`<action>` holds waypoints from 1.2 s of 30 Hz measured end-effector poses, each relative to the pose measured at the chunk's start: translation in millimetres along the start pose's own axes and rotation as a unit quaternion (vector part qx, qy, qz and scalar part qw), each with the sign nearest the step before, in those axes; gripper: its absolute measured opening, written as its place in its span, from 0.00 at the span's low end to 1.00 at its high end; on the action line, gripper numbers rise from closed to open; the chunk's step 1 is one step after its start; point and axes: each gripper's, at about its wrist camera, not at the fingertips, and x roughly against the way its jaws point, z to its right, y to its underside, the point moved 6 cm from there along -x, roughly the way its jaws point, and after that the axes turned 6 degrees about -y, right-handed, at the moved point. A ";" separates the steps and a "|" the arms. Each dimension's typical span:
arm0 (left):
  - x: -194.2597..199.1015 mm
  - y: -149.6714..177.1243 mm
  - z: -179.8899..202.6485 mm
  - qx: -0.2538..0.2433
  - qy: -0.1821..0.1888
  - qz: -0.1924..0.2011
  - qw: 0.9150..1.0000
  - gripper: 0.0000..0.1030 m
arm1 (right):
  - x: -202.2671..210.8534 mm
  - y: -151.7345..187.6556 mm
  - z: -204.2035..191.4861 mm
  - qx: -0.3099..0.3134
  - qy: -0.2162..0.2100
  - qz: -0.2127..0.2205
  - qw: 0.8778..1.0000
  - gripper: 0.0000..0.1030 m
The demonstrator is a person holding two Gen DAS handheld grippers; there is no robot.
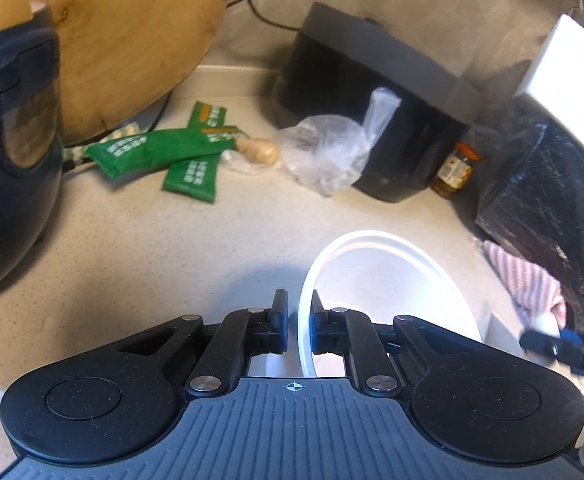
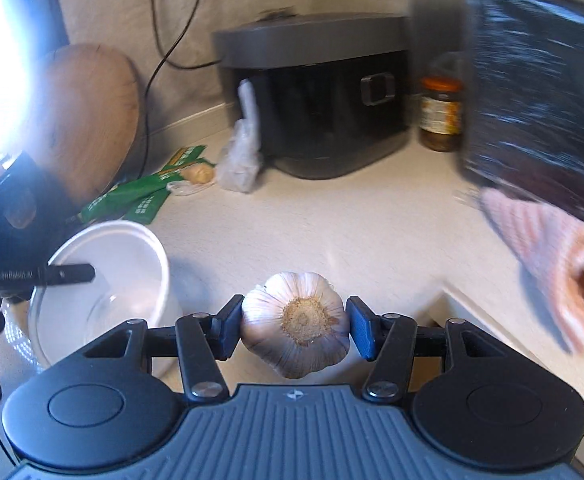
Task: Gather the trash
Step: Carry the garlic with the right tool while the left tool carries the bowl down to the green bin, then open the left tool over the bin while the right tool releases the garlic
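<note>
My left gripper (image 1: 298, 322) is shut on the rim of a white plastic bowl (image 1: 380, 272), which it holds over the pale countertop (image 1: 196, 248). The bowl also shows in the right wrist view (image 2: 104, 280), with a left finger (image 2: 60, 274) across it. My right gripper (image 2: 294, 326) is shut on a garlic bulb (image 2: 296, 324), held just right of the bowl. At the back lie green packets (image 1: 172, 152), a piece of ginger (image 1: 260, 150) and a crumpled clear plastic bag (image 1: 328, 152); they also show in the right wrist view (image 2: 140, 196).
A black appliance (image 1: 372, 108) and a jar (image 1: 456, 170) stand at the back. A round wooden board (image 1: 124, 40) leans on the wall. A dark rice cooker (image 1: 8, 160) is at left. A pink striped cloth (image 2: 548, 248) and black-wrapped object (image 2: 532, 92) are at right.
</note>
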 end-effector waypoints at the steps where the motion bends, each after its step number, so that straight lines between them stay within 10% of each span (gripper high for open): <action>1: 2.1 1.5 3.6 0.004 -0.001 0.000 1.000 0.12 | 10.2 7.0 8.7 -0.003 0.007 0.005 1.000 0.53; 11: 11.4 47.4 122.0 -0.067 0.071 -0.040 0.994 0.12 | 100.9 105.3 106.4 -0.048 0.103 0.013 0.993 0.53; 18: -38.7 157.0 221.2 -0.146 0.131 -0.182 0.964 0.12 | 149.0 194.6 166.2 -0.136 0.168 -0.011 0.976 0.53; 29: -193.7 381.9 236.1 -0.204 0.016 -0.365 0.908 0.13 | 172.8 324.1 211.8 -0.222 0.216 -0.106 0.945 0.53; 36: -237.0 438.4 228.3 -0.158 -0.001 -0.367 0.917 0.13 | 180.8 355.6 209.3 -0.218 0.222 -0.129 0.942 0.53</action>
